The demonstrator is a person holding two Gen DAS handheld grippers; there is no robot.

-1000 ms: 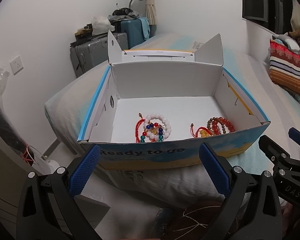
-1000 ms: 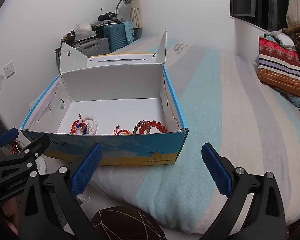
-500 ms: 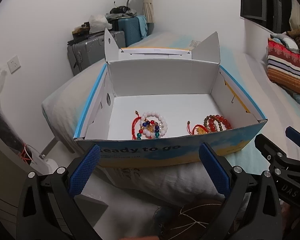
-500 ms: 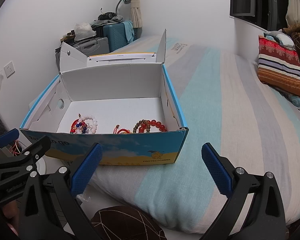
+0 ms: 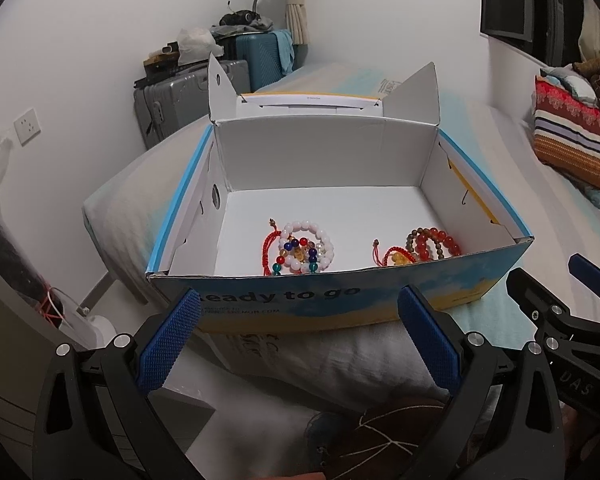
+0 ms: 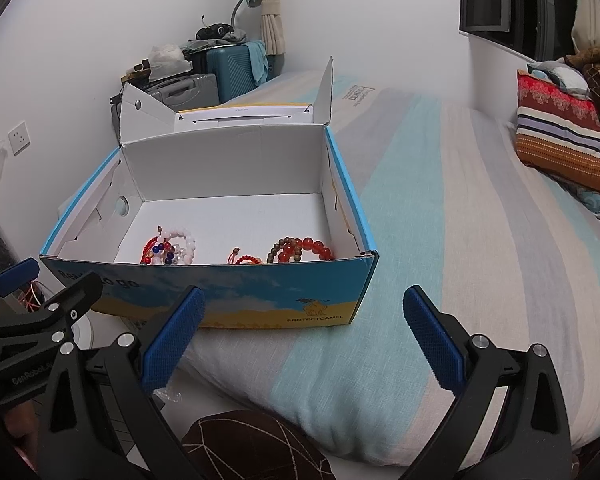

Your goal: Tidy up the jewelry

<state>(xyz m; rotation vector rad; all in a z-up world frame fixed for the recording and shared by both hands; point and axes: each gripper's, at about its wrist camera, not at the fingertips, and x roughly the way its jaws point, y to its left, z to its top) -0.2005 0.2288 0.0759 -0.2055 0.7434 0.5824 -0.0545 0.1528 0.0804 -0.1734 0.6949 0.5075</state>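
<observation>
A: Box [image 5: 340, 296], one, cardboard, lid folded back, on the bed [image 6: 480, 216] at its near corner. We log it larger and higher in the left view than a second ago; we have closed in on it and now look down over the front wall

B: Contents?

A: Bracelets, two lots, both on the white floor near the front wall. Pink lot [image 5: 302, 250]: pale beads with blue, red and green ones and a red cord, left of centre. Red lot [image 5: 424, 245]: orange-red and brown beads with a red cord, right of centre. Lots apart from each other, neither shifted

B: Tools?

A: Left gripper [image 5: 298, 336], fingers wide apart, empty, short of the front wall. Right gripper [image 6: 304, 338], fingers likewise apart, empty, in front of the box's right corner; its view has barely altered

B: So only the left has moved

A: We judge so. It lines up nearest the pink lot, so we read this as an approach for a first pick. Nothing lifted yet, sorting not begun

B: Caution?

A: Front wall stands between the left fingers and the beads; we would need to go over it, then down
</observation>
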